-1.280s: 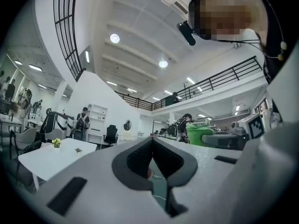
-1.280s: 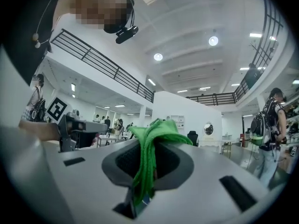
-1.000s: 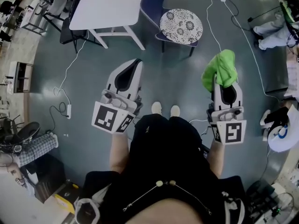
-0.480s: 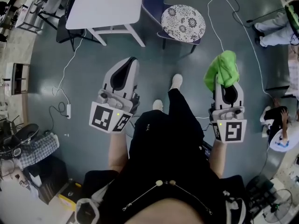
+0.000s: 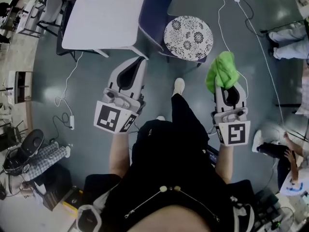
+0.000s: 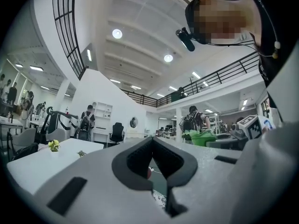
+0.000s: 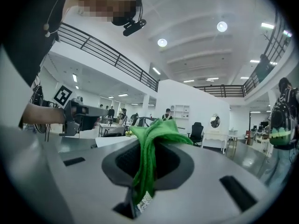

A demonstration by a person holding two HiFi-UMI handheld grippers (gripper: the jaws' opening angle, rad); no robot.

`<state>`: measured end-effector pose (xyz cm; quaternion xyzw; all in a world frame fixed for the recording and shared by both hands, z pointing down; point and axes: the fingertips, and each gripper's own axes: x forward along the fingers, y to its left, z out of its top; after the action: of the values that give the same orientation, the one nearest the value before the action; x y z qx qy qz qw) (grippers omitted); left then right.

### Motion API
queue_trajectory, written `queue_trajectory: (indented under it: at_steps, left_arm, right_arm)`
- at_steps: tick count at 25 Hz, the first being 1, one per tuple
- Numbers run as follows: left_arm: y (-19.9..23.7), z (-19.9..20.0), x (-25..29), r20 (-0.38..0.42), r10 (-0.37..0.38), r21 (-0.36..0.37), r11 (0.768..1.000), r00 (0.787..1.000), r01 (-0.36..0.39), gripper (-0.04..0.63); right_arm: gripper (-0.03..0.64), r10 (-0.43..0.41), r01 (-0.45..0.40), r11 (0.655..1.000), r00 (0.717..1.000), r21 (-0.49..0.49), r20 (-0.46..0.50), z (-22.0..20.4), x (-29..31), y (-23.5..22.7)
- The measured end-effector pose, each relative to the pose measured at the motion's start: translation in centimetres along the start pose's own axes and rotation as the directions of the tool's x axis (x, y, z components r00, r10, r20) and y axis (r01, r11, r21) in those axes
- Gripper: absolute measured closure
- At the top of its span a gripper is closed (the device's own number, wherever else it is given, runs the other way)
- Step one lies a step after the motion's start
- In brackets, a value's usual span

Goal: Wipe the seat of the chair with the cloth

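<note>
A chair with a dark blue back and a round flower-patterned seat [image 5: 187,31] stands ahead of me, beside a white table [image 5: 105,16]. My right gripper [image 5: 225,82] is shut on a bright green cloth [image 5: 221,71], which bunches above its jaws just right of and below the seat. In the right gripper view the cloth [image 7: 150,146] hangs pinched between the closed jaws. My left gripper [image 5: 137,62] is held lower left of the chair, jaws shut and empty; its own view [image 6: 150,160] shows only a thin slit.
Cables [image 5: 251,42] run over the grey floor right of the chair and another cable with a power strip [image 5: 71,122] lies at the left. A person's legs [image 5: 292,35] show at the far right. My own foot [image 5: 178,86] steps toward the chair.
I have walked closer to the chair, which now sits nearer and lower in the head view. Both grippers moved forward with me, the cloth still held in the right one.
</note>
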<state>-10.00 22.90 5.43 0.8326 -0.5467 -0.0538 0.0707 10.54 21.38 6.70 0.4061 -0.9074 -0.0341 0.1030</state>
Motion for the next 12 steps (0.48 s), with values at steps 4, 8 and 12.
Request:
queue_trajectory:
  at_steps: [4,8,12]
  left_arm:
    - [2.2,-0.7,7.6,-0.015,0.004,-0.005,1.000,1.000,-0.004,0.594]
    - [4.7,-2.2,12.7,-0.047,0.079,-0.026,0.996,0.996,-0.080,0.594]
    - [7.0,-3.7,15.7,-0.080,0.133,-0.047,0.989,0.988,-0.137,0.594]
  right_arm:
    - [0.563,0.044,-0.045,0.999,0.998,-0.010,-0.043,-1.8,5.6,-5.6]
    - [0.563,0.093,-0.095,0.995,0.993,-0.029,-0.076,-3.7,10.5,-10.1]
    - [0.563,0.126,-0.134,0.989,0.985,-0.057,-0.119,-6.6,15.6,-13.1]
